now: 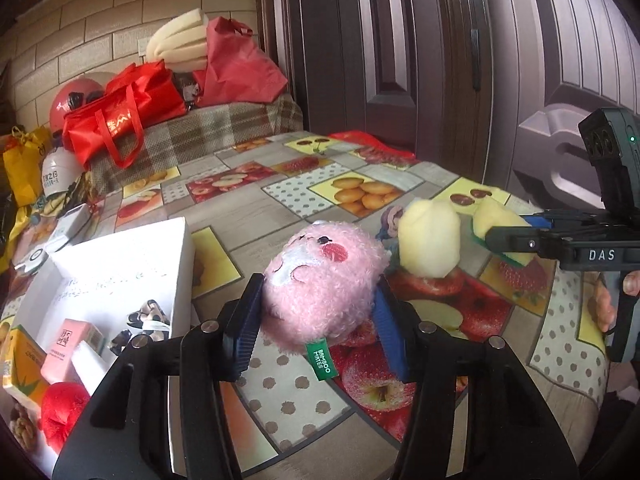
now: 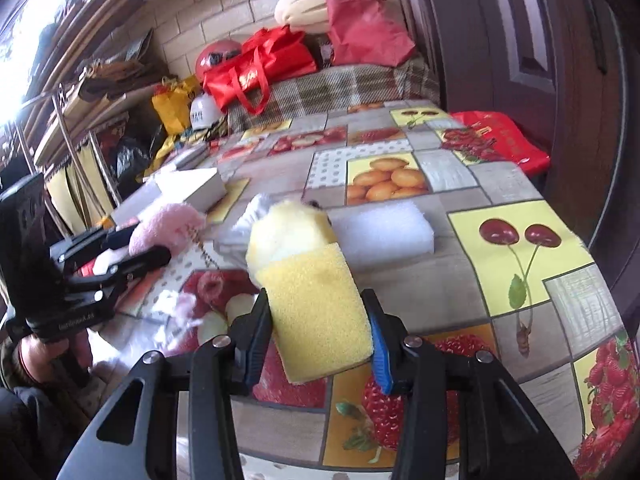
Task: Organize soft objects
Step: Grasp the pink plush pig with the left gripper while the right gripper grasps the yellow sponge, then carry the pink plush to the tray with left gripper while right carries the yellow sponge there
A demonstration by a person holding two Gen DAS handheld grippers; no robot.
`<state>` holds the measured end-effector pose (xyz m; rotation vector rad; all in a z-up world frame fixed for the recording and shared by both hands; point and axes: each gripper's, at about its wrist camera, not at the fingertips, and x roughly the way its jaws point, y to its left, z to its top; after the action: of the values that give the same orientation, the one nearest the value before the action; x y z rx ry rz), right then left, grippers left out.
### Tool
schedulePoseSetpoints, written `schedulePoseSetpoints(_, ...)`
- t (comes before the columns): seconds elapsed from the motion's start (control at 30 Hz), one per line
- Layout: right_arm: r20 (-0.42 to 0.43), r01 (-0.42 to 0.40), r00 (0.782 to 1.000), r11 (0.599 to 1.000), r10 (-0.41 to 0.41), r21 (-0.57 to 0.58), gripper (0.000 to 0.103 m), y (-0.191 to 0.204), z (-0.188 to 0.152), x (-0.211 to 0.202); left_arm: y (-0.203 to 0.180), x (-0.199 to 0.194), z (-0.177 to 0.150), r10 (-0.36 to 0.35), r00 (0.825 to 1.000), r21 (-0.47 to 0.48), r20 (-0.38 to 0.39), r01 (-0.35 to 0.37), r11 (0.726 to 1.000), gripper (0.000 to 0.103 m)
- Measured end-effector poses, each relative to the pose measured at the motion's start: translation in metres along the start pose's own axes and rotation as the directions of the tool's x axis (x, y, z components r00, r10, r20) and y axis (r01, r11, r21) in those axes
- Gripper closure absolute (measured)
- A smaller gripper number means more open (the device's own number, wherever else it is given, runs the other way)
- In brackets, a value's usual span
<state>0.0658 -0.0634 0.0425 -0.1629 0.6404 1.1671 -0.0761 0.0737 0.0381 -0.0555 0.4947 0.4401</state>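
Here, the left gripper was tilted downward over the worktop, and its blue-padded fingers were pinched on the two sides of a fluffy pink plush toy with an embroidered face. A green fabric tag was seen hanging from the toy's underside. The right gripper was likewise angled down, its fingers pressed against the edges of a rectangular yellow sponge, which was held clear of the cloth; from the left wrist camera a green scouring layer was visible on its underside. Part of a hand could be made out on the right gripper's handle.

Beyond the sponge, a pale yellow plush toy was seen just beside it, and a white foam block lay on the worktop behind that. The worktop was covered with an oilcloth printed with fruit panels: apples, strawberries, cherries and oranges. At the left edge an open white cardboard box was placed, with a pink carton, a red fluffy ball and other small items inside.

At the far end, a plaid-covered bench was loaded with red fabric bags, a red helmet and cream foam pieces. A beige brick-tiled wall and dark wooden panelled doors closed off the room.
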Motion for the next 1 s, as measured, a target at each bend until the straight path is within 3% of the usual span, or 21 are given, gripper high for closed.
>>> schedulePoseSetpoints(0.13,0.123,0.033,0.992,0.999,-0.036,0.032,0.060,0.012,0.010,-0.006,0.009,-0.008,-0.001,0.016,1.000,-0.043,0.017,-0.015,0.999,0.051)
schedulePoseSetpoints(0.33,0.205,0.031,0.978,1.000,-0.030,-0.002,0.060,0.037,0.016,-0.002,0.015,-0.013,-0.003,0.028,0.999,-0.068,0.029,-0.026,0.997,0.051)
schedulePoseSetpoints(0.67,0.212,0.025,0.977,0.999,-0.017,-0.033,0.060,0.062,0.019,0.013,0.022,-0.026,-0.007,0.046,0.996,-0.100,0.076,-0.039,0.994,0.050)
schedulePoseSetpoints(1.0,0.215,0.002,0.976,0.995,0.021,-0.104,0.060,0.100,0.017,0.026,0.035,-0.048,-0.015,0.119,0.983,-0.117,0.137,-0.103,0.988,0.050)
